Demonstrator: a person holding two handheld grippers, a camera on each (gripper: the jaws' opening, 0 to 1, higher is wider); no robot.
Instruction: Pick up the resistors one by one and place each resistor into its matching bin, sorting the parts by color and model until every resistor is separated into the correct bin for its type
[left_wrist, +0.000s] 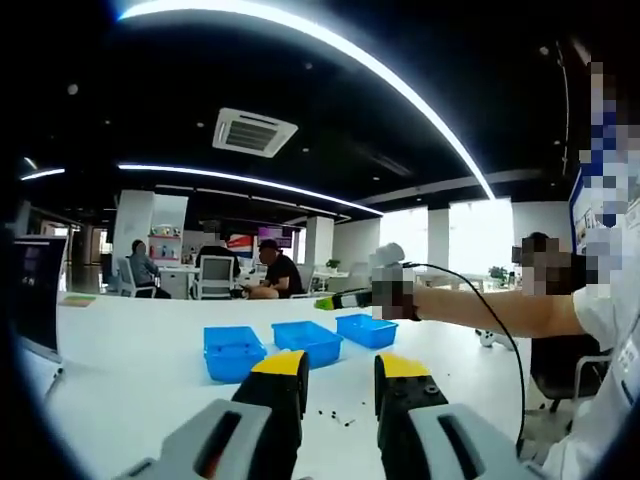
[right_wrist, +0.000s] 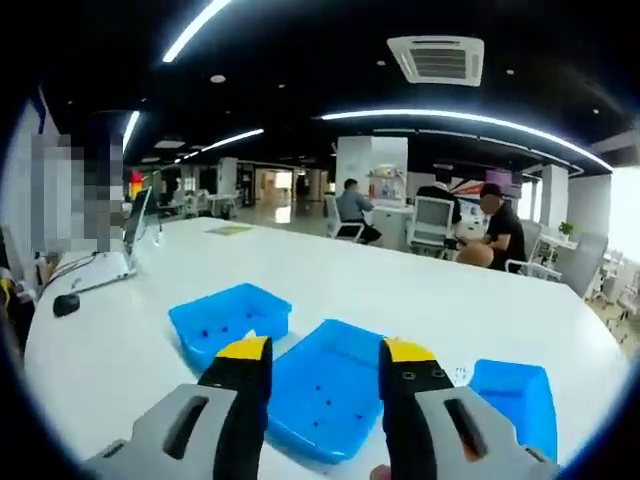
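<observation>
Three blue bins stand in a row on the white table: the left bin (left_wrist: 232, 350), the middle bin (left_wrist: 307, 340) and the right bin (left_wrist: 366, 330). Several tiny dark resistors (left_wrist: 335, 415) lie loose on the table in front of them. My left gripper (left_wrist: 340, 372) is open and holds nothing, low over the table short of the resistors. A person's hand holds the right gripper (left_wrist: 340, 300) above the bins. In the right gripper view, my right gripper (right_wrist: 325, 368) is open above the middle bin (right_wrist: 325, 400). Dark specks lie in it and in the left bin (right_wrist: 230, 320). The right bin (right_wrist: 515, 400) sits beside them.
A laptop (right_wrist: 110, 255) and a mouse (right_wrist: 65, 303) sit at the table's left end. A cable (left_wrist: 490, 320) hangs from the person's outstretched arm (left_wrist: 500, 310). People sit at desks (left_wrist: 215, 275) far behind the table.
</observation>
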